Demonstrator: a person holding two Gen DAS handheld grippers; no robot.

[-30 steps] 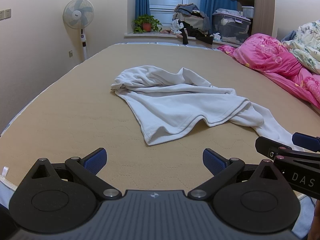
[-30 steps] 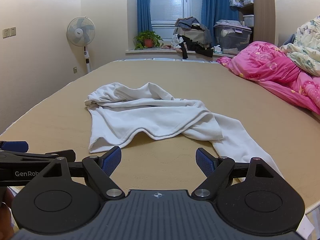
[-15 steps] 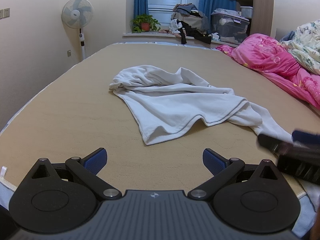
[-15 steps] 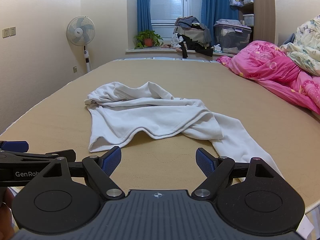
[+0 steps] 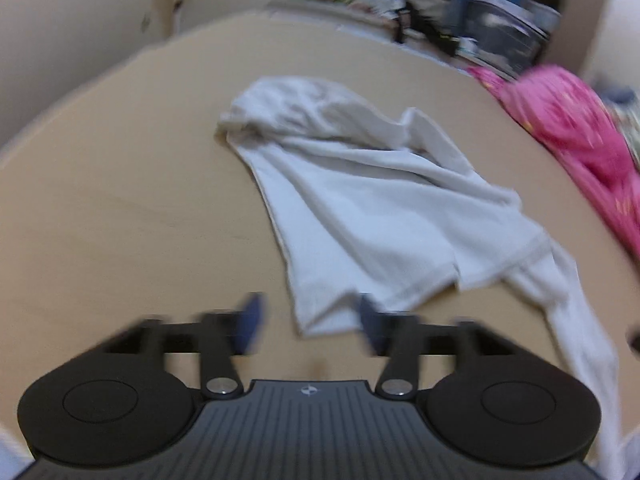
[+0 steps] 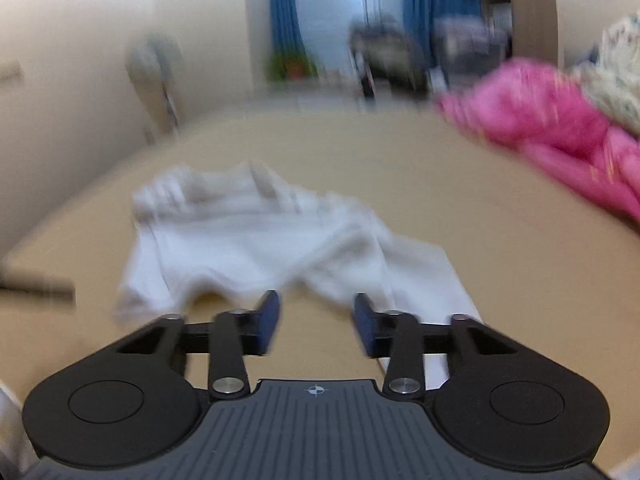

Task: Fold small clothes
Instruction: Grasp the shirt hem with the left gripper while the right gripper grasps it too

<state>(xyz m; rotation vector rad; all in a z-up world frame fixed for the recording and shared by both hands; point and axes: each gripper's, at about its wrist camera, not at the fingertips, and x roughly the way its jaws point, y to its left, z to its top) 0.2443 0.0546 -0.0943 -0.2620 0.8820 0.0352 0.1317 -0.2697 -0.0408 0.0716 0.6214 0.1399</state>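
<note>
Both views are blurry, esp. the right wrist one, so small things are hard to make out. One white garment [image 5: 372, 216] lies crumpled on the bed [image 5: 120, 208], about in the middle of it. Its shape is hard to read; a long strip of it runs off toward the bottom right of the left wrist view and gets cut off behind the gripper body.

Left gripper [image 5: 310, 318]: its jaws have just been closing but stand partly apart. The near corner of the garment sits between the two blue pads; can't tell if they touch it.

Right gripper [image 6: 316, 322]: its jaws have just been closing too, and the gap is now narrow. Bare bed shows between the pads, with the garment's edge just past them.

One pink quilt [image 6: 560, 136] is at the right side, cut off by the frame. One fan [image 6: 154, 68], one potted plant [image 6: 292, 66] and blue curtains [image 6: 282, 12] are only smears at the back.
</note>
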